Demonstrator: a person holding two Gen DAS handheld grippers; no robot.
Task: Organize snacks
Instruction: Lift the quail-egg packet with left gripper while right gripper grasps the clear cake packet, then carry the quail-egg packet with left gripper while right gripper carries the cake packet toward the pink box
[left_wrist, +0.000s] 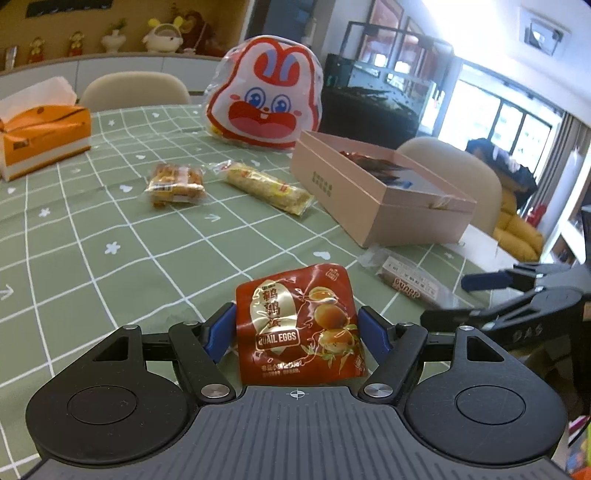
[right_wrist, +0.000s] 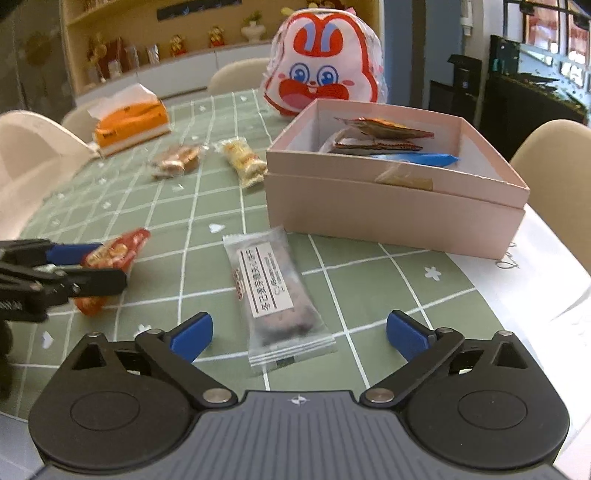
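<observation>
My left gripper (left_wrist: 297, 317) is shut on a red quail-egg packet (left_wrist: 291, 295), its blue pads pressing both side edges; the packet (right_wrist: 118, 247) hangs just above the green checked tablecloth. My right gripper (right_wrist: 299, 325) stands wide open, pads clear of the dark snack bar in a clear wrapper (right_wrist: 273, 295) that lies flat on the cloth between and ahead of its fingers. The open pink box (right_wrist: 388, 218) sits just beyond the bar and holds several packets. In the left wrist view the right gripper (left_wrist: 448, 301) is at the right edge, beside the bar (left_wrist: 410, 280).
Two more wrapped snacks (left_wrist: 175, 182) (left_wrist: 267, 186) lie mid-table left of the pink box (left_wrist: 369, 206). A rabbit-faced bag (left_wrist: 264, 92) stands behind them and an orange tissue box (left_wrist: 40, 136) at far left. Chairs ring the table; its edge runs close on the right.
</observation>
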